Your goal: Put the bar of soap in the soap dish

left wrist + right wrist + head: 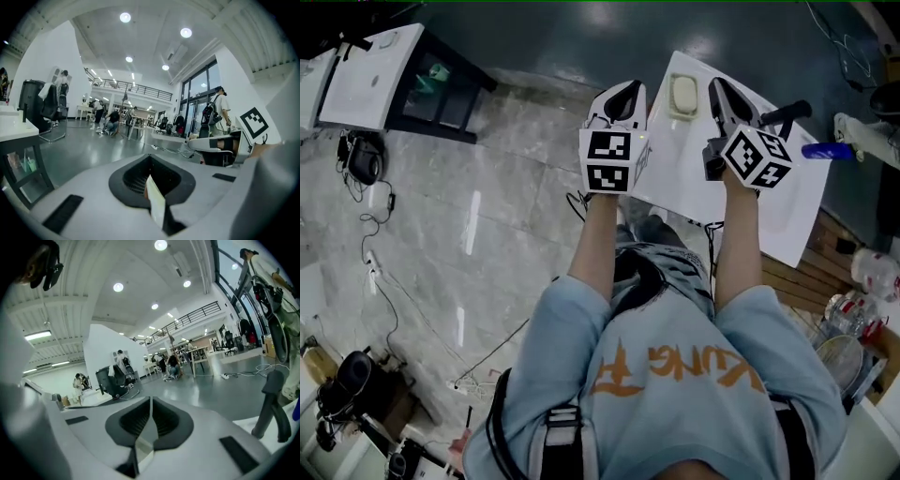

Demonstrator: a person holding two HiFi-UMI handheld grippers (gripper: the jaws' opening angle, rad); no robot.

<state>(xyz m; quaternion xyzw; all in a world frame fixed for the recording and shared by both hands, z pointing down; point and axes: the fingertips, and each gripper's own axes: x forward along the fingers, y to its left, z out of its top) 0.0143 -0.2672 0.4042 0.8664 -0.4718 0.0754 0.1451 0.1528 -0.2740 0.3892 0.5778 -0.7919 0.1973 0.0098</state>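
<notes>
A cream bar of soap lies in a white soap dish on the white washbasin top. Both grippers hang in the air on either side of the dish, pointing out over it. To the dish's left is my left gripper, its jaws together and empty, as the left gripper view also shows. On the other side my right gripper is shut too, with nothing between its jaws. Neither gripper view shows the soap or the dish.
A black tap stands on the basin top just right of my right gripper, with a blue object beyond it. Bottles and a bowl crowd the right edge. A second white basin on a black stand is far left. Cables run over the floor.
</notes>
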